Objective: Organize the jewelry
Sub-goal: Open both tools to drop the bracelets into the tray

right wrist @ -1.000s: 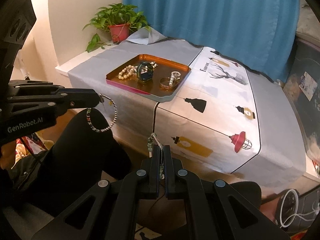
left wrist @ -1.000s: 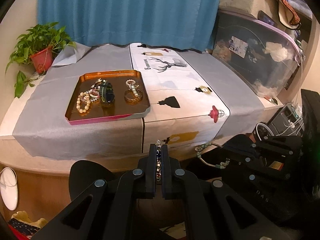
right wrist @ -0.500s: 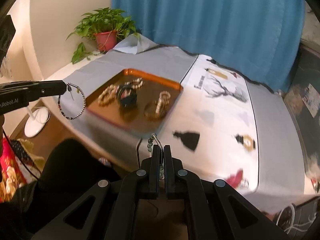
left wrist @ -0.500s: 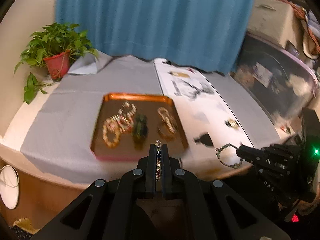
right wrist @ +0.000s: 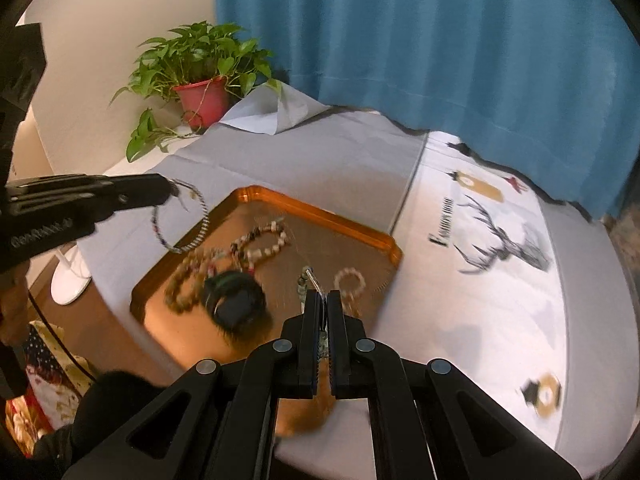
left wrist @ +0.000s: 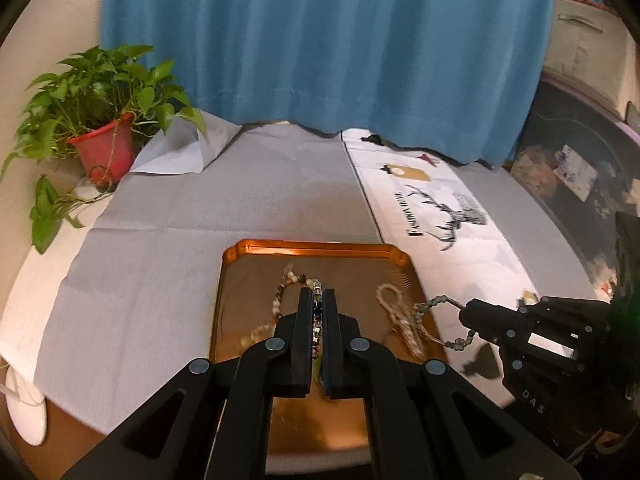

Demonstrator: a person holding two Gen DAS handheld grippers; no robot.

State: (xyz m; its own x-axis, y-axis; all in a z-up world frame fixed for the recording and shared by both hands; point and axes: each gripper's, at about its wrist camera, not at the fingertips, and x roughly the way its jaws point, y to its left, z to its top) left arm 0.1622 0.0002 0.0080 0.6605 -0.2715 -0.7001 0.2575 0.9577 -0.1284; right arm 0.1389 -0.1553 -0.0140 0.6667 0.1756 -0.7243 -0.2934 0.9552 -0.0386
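**Two bracelets carried in over the tray**

Above the copper tray [left wrist: 312, 247], both grippers hung tilted downward, each clenched on one piece of jewelry. The left gripper [left wrist: 318, 304] pinched a striped bead bracelet [right wrist: 182, 216] by a short stretch of its band, so most of the loop dangled free below the fingers [right wrist: 154, 190]; in the right wrist view it hung over the tray's near left corner. Holding it by the edge this way probably kept the loop open and easy to lay flat. The right gripper [right wrist: 323, 308] was likewise closed on a green bead bracelet [left wrist: 444, 320], whose loop sagged over the tray's right rim.

The tray sat on the grey cloth [left wrist: 180, 248] covering the surface, beside a white runner with a deer print [left wrist: 452, 216]. It already held several pieces: pale bead strands [right wrist: 260, 246] toward the back, a dark wound band [right wrist: 234, 300] in the middle and a small pale ring of beads [right wrist: 350, 284] to the right. They lay apart rather than heaped, which suggested each item was meant to keep its own spot. Bare copper showed at the near edge, a likely place for the two carried bracelets. A potted plant [left wrist: 100, 120] stood well clear in the far corner, before a blue curtain [left wrist: 320, 48].
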